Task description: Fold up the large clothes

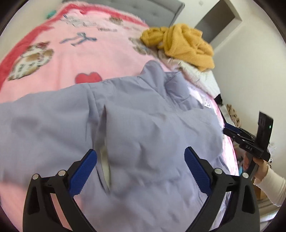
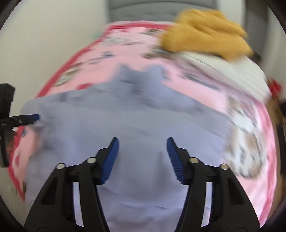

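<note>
Lavender fabric fills the lower half of both views: a jacket [image 1: 143, 128] lies spread on a pink blanket [image 1: 71, 62] that covers the bed. Its collar [image 1: 160, 75] points toward the grey headboard [image 1: 155, 10], and a pocket slit [image 1: 105, 155] with pale lining shows on the front panel.

Taking the jacket as the landmark, the left gripper [image 1: 141, 166] hovers over its front panel with jaws wide apart and nothing between the 2 blue pads [image 1: 84, 174]. The right gripper [image 2: 142, 157] is likewise over the jacket's lower part, jaws apart and empty. In the left view the right gripper [image 1: 230, 129] appears just off the jacket's right edge, held in a hand [image 1: 250, 160] with a cream sleeve. In the right view the left gripper [image 2: 34, 117] sits at the jacket's left edge; that frame is blurred, so whether it touches the cloth cannot be told.

Beyond the collar and to its right, a mustard sweater [image 1: 184, 42] lies heaped on white clothing [image 1: 200, 75]. A red heart print [image 1: 88, 77] shows on the blanket just past the jacket's shoulder.
</note>
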The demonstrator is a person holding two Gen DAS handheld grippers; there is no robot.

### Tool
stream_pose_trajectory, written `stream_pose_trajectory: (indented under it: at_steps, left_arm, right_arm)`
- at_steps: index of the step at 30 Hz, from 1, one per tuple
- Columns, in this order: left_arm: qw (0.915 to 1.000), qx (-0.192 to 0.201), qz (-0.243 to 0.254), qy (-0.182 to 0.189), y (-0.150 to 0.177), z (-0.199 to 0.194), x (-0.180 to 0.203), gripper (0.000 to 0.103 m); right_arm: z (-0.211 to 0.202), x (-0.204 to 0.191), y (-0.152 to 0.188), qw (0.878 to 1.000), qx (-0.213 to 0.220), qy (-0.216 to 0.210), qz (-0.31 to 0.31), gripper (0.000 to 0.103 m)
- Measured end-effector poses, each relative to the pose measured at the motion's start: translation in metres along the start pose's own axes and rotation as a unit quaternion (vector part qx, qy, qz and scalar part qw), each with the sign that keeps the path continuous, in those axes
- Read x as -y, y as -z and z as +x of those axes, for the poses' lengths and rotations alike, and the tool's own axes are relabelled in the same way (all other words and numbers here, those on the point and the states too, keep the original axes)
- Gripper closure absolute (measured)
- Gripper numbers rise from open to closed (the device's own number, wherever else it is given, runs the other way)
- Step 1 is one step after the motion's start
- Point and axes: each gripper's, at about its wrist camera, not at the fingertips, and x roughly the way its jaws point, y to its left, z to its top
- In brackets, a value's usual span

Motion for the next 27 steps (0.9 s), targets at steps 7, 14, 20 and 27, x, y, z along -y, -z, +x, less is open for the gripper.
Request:
stream_pose_trajectory:
  at_steps: [7, 14, 20, 27]
  left_arm:
    - [0.9987, -0.050, -0.003, 0.011, -0.017, 0.037, -0.021, 0.047]
    - [0.9992, -0.028, -0.023, -0.016, -0.007, 0.047, -0.018, 0.085]
    - [0.9928, 0.112, -0.019, -0.038, 0.021, -0.002, 0.003, 0.089]
    - [0.9916, 0.033, -0.095, -0.082, 0.030, 0.053, -0.031, 0.087]
  right_arm:
    - [0.020, 0.055, 0.018, 0.995, -0.015, 0.061, 0.074, 0.050]
    - [0.038, 0.051, 0.025, 0.996, -0.031, 0.058, 0.055, 0.047]
    - [0.011, 0.033, 0.016, 0.998, 0.050, 0.028, 0.015, 0.047]
    - [0.073, 0.026, 0.021, 0.996, -0.073, 0.044, -0.023, 0.054]
